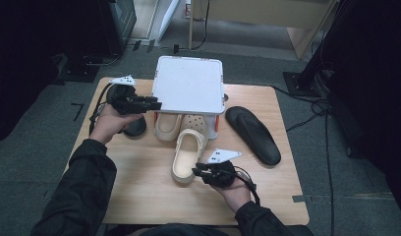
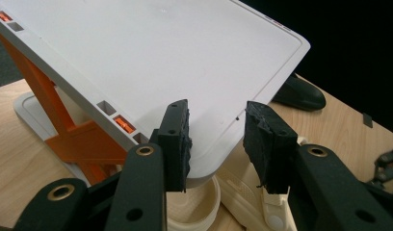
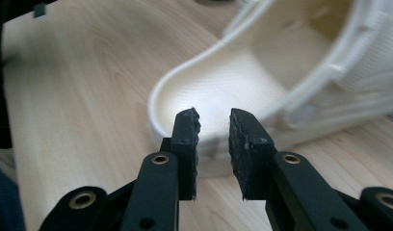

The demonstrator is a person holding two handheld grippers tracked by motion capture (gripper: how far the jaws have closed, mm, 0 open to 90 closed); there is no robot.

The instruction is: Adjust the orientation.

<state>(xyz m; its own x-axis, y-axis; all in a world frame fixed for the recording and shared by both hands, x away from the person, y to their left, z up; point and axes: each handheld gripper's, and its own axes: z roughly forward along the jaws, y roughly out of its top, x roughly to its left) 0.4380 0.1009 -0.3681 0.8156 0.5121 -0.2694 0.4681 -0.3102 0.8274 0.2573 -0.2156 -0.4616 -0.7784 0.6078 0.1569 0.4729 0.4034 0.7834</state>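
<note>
Cream clog lies mid-table, long axis running away from the person, heel nearest the right gripper, which sits just at the heel rim with jaws parted and nothing clamped. Left gripper is farther off, jaws apart at the corner of the white rack; whether it grips is unclear. Its view shows orange struts hidden from above.

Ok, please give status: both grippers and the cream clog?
Left gripper at the white lid's edge, lid tilted up. Right gripper open, just behind the cream clog, not holding. Black sandal lies aside, clear.
</note>
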